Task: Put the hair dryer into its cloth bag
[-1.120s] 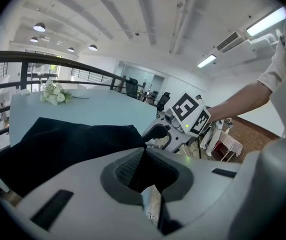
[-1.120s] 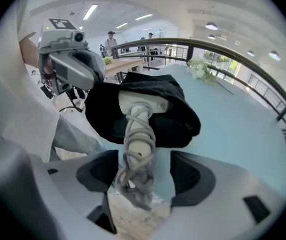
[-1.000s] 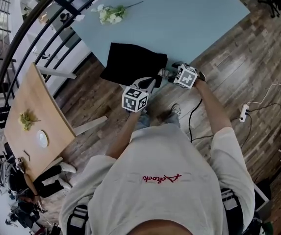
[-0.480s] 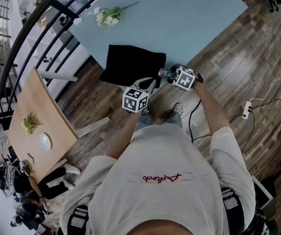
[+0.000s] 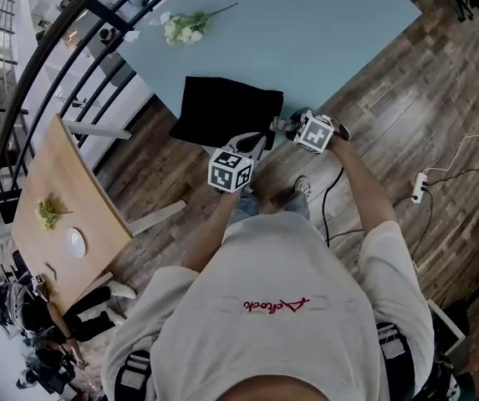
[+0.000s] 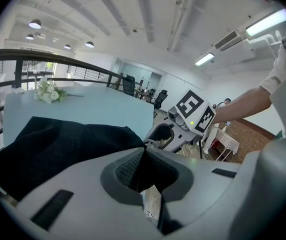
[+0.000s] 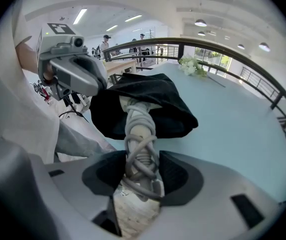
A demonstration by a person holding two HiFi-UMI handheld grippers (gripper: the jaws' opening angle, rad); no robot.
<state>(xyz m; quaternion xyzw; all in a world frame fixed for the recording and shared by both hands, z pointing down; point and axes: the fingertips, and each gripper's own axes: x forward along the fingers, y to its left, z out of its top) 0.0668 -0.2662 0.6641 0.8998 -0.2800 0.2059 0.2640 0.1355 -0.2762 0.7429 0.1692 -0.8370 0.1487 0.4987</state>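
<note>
Closing the right gripper (image 7: 142, 178) over the past second, bringing its jaws in from wide apart around the dryer (image 7: 139, 126) handle, with the hand itself hardly shifting. Holding the left gripper (image 6: 145, 171) and the bag (image 5: 226, 111) just where they were a second ago.

Pressing both right pads (image 7: 103, 176) against the grey cord (image 7: 143, 156) wound round the handle, one on each side, so gripping the dryer by that wrapped handle. Pointing that gripper steeply down, with wooden floor (image 5: 406, 98) showing beneath the handle's end.

Keeping the dryer's front end inside the black bag's mouth, hidden by the cloth, while leaving the handle and its cord sticking out toward the right gripper.

Pinching a fold of the bag's rim in the left gripper, jaws pressed together on the black cloth. Holding that edge up beside the opening, just left of the handle in the right gripper view.

Resting the bag's closed end on the pale blue table (image 5: 306, 32). Letting the mouth end reach past the near edge, over the floor.

Working both grippers just beside each other at that mouth, off the table's edge.

Leaving a bunch of white flowers (image 5: 180, 25) lying well apart, at the table's far side.
</note>
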